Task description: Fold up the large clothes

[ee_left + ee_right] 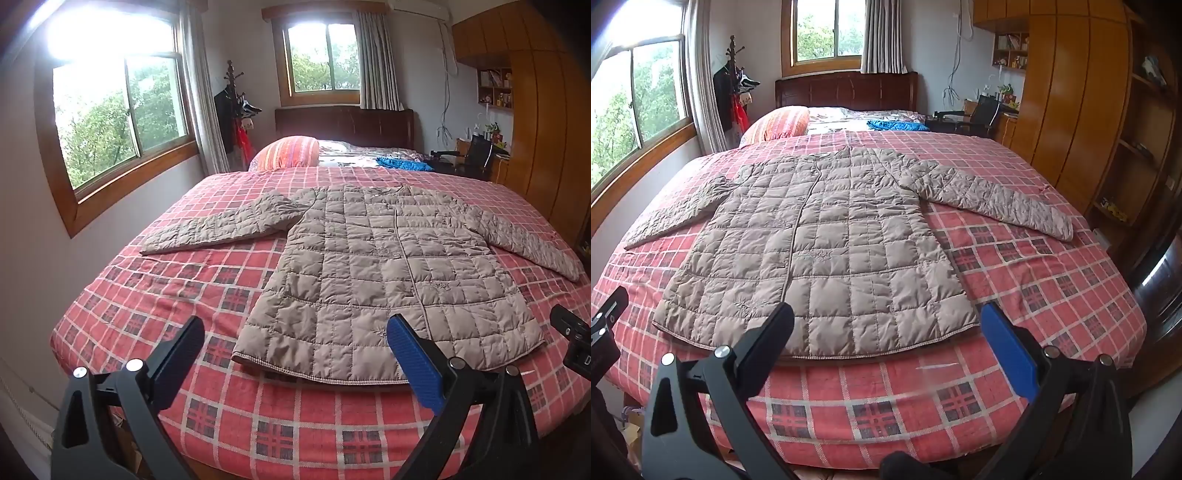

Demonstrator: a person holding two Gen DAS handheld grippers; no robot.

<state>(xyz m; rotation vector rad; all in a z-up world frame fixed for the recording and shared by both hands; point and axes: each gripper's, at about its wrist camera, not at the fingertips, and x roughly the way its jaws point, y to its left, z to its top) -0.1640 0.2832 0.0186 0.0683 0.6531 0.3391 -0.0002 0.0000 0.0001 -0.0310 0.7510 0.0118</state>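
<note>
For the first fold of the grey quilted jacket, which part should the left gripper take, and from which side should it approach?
Probably the cuff of the left sleeve. The quilted jacket lies flat and buttoned on the bed, both sleeves spread outward. The open left gripper could come in low from the window side, pinch the thin cuff edge, and carry it across the body.

Bed (155, 295) with red plaid cover; striped pillow (290, 153) and blue cloth (404, 163) near the headboard (343, 125); wooden wardrobe (1075, 110) alongside.

A home bedroom: a large bed (155, 295) under a red checked cover, a dark wooden headboard (343, 123), a striped pillow (288, 153), curtained windows (321, 55), a coat stand (232, 107) and a wooden wardrobe (1071, 110).
</note>
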